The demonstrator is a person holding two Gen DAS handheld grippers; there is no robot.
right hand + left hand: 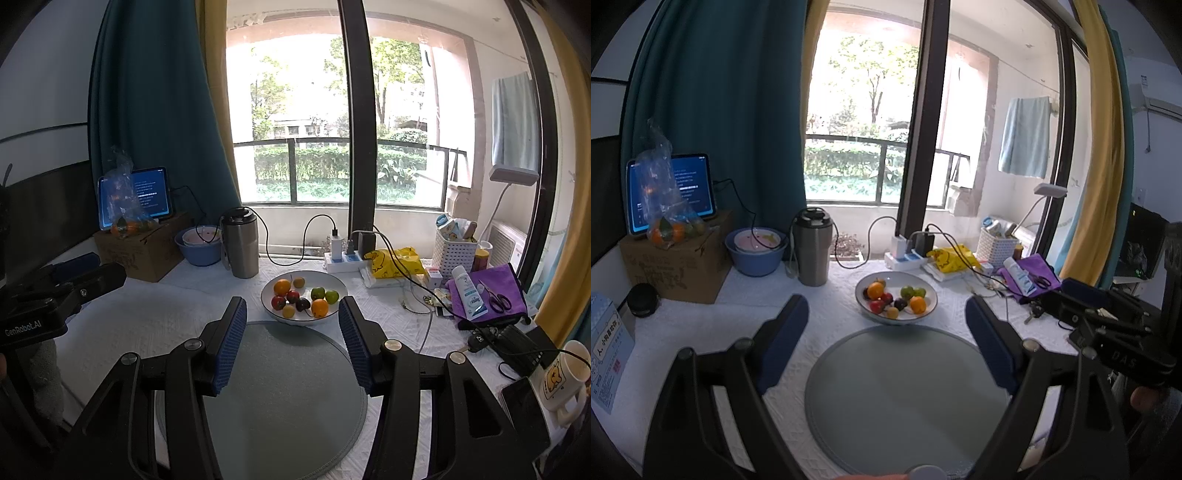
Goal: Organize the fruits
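**Both grippers hover empty over the round mat; fruit sits in the bowl**

The left gripper [886, 317] is held above the bench [746, 317], which is covered by a white textured cloth. Its jaws are spread wide, with nothing between them. The right gripper [292, 332] is held beside it at a similar downward tilt. Its jaws stand apart at a narrower gap and are also empty.

A round grey mat [905, 398] lies on the cloth directly under both grippers. Its surface is bare.

The fruit bowl [332, 282], white with a dark rim, stands just beyond the far edge of the mat, touching or slightly overlapping it. It holds:
- two oranges, one [282, 286] at the left rear and one at the front right;
- two green fruits [317, 293] side by side at the right;
- two red fruits [292, 296] left of centre;
- one dark purple fruit [303, 304] in the middle;
- two small yellow-brown fruits, one at the rear and one at the front.

Behind the bowl stand a steel tumbler [812, 251], a blue basin [755, 251] and a power strip [905, 258] with chargers plugged in. A cardboard box [676, 266] at the left rear carries a tablet [694, 184] and a plastic bag of oranges [665, 225]. At the right lie a purple cloth [491, 291], scissors [496, 298] and a white tube [467, 291].
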